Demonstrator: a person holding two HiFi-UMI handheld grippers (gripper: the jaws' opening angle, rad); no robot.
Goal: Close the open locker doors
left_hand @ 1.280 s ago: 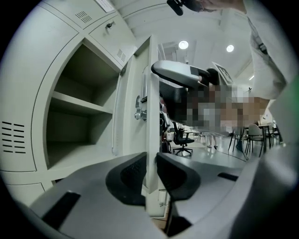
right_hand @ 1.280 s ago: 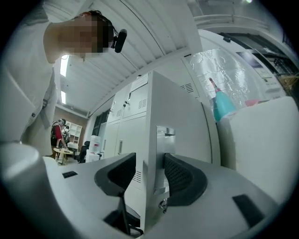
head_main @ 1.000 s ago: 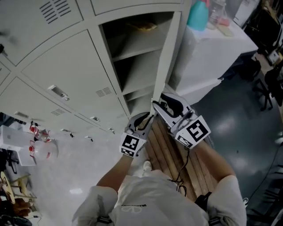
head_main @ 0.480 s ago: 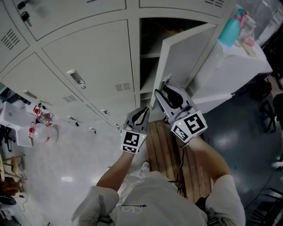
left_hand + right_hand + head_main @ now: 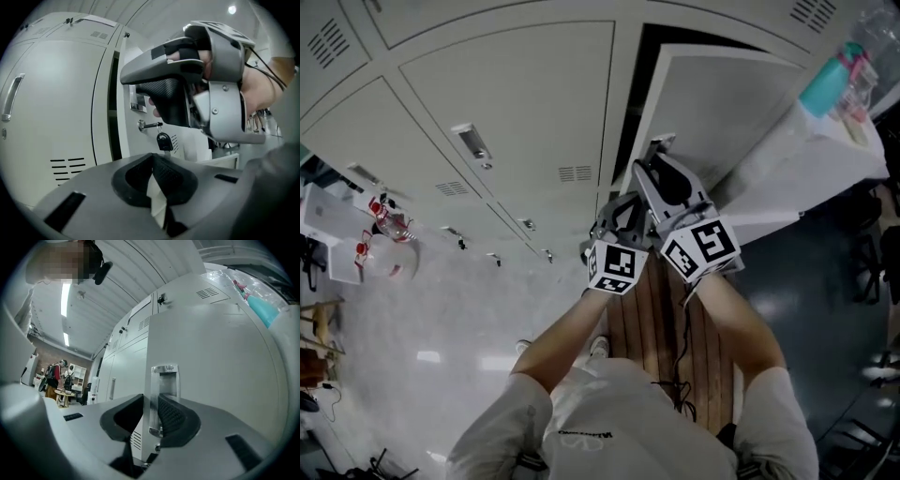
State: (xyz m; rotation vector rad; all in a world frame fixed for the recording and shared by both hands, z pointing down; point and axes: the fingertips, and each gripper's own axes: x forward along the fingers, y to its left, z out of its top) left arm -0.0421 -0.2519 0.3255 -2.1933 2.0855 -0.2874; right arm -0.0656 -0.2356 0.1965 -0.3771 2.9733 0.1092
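Fingers [image 5: 174, 417] closing on door handle [image 5: 163, 377] near dangling key [image 5: 163, 140].

Head view steeply down, gripper views close, level, all sharing locker door [image 5: 722, 112]

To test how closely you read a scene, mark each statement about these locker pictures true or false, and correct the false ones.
1. The locker door at the grippers is fully closed. False: it stands ajar, with a dark gap beside it.
2. A key hangs from that door's lock. True.
3. The left gripper has its jaws shut and holds nothing. True.
4. The right gripper is empty and clear of the door. False: its jaws, which have just been closing, pinch the door handle.
5. A teal bottle stands on the white table beside the lockers. True.
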